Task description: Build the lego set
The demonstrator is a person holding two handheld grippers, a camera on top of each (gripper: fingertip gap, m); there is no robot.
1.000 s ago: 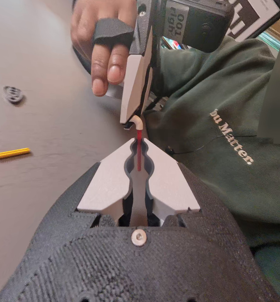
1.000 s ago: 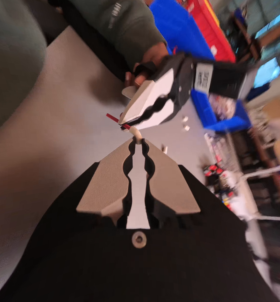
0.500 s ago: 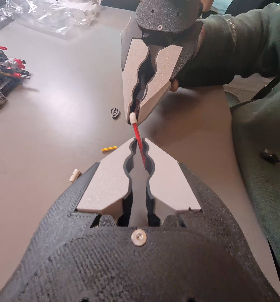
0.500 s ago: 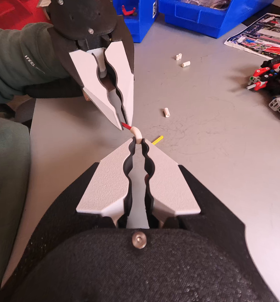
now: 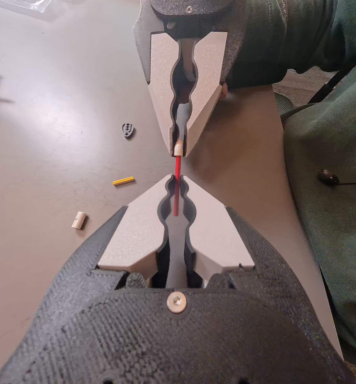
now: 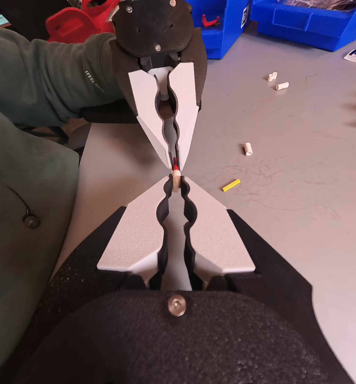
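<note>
My left gripper (image 5: 177, 177) is shut on a thin red rod (image 5: 177, 187) that runs back between its pads and sticks out forward. The rod's far end sits in a small white sleeve (image 5: 178, 150). My right gripper (image 6: 176, 179) is shut on that white sleeve (image 6: 176, 182). The two grippers face each other tip to tip above the grey table (image 5: 58, 93). In the left wrist view the right gripper (image 5: 178, 152) comes in from the top; in the right wrist view the left gripper (image 6: 174, 166) comes in from the top with the red rod (image 6: 174, 164) between its tips.
On the table lie a yellow rod (image 5: 123, 181), a loose white sleeve (image 5: 78, 220) and a small black patterned piece (image 5: 128, 130). More white sleeves (image 6: 248, 148) (image 6: 282, 85) lie to the right. Blue bins (image 6: 303, 22) stand at the back. A green-sleeved person sits close. The tips of both grippers are at nearly the same place.
Both grippers have swung round and lined up head-on, so the rod and sleeve now lie in one straight line. Both grasps have held throughout.
</note>
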